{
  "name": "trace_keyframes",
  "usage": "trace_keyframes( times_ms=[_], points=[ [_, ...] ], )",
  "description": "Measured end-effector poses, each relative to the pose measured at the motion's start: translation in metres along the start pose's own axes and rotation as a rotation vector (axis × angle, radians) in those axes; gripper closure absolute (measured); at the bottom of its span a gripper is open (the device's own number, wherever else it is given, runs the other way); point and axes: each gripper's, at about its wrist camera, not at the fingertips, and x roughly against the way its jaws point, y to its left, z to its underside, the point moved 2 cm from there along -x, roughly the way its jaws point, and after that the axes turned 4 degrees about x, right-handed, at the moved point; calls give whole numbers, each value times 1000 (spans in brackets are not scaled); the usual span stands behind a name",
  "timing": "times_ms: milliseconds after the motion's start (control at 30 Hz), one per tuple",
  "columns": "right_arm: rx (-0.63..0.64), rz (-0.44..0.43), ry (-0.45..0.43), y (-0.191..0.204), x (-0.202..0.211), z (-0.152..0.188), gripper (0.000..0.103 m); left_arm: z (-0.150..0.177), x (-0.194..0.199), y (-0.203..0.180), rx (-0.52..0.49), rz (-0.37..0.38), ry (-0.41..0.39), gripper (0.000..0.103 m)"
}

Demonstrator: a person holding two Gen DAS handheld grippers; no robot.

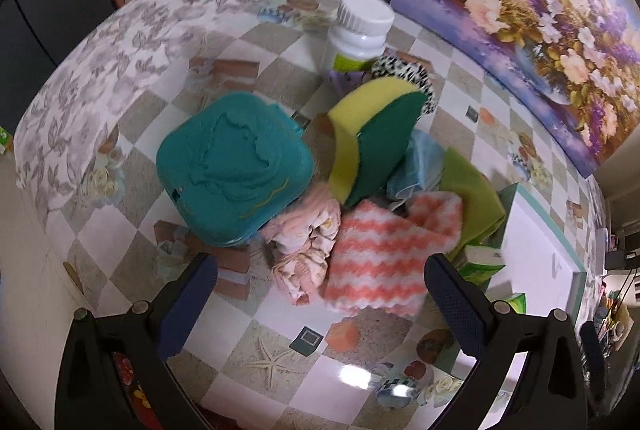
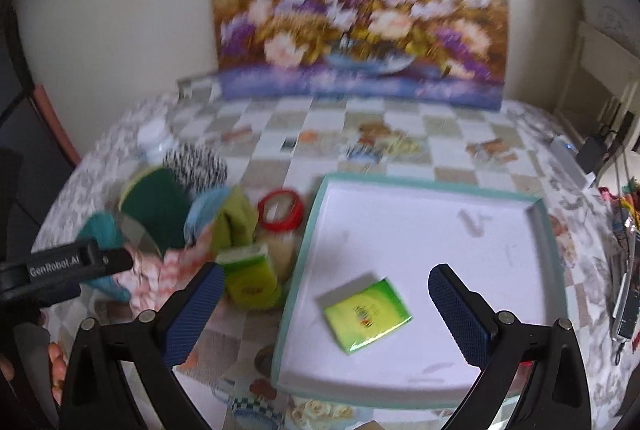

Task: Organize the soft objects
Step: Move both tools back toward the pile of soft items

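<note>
A heap of soft things lies on the checked tablecloth: a teal pouch (image 1: 234, 166), a yellow-green sponge (image 1: 372, 146), a pink cloth (image 1: 308, 242), a coral zigzag cloth (image 1: 380, 258), a green cloth (image 1: 472, 198) and a blue cloth (image 1: 420, 162). My left gripper (image 1: 320, 270) is open just above the pink and coral cloths. My right gripper (image 2: 326, 282) is open and empty over the white tray (image 2: 400, 230), where a green tissue pack (image 2: 366, 314) lies. A second tissue pack (image 2: 250, 276) stands beside the tray.
A white bottle (image 1: 360, 30) and a black-and-white spotted item (image 1: 404, 70) stand behind the heap. A red-lidded jar (image 2: 280, 218) sits left of the tray. A flower painting (image 2: 360, 10) leans on the wall. Cables and devices (image 2: 600, 158) are at the right.
</note>
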Motion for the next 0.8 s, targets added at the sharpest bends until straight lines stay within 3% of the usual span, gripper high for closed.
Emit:
trace_keyframes(
  times_ms=[200,400,633,800],
  points=[
    [46,-30,81,17,-22,4,0,3,-15,0,7,12,48,0],
    [26,-65,142,9,-39,2,0,3,-26,-9,-15,18,68,0],
    [-6,-79,147,-9,-46,-8,0,4,-34,-29,-73,40,97,0],
    [-9,-128,80,-17,-38,-21,0,4,-36,-39,-84,54,98,0]
  ],
)
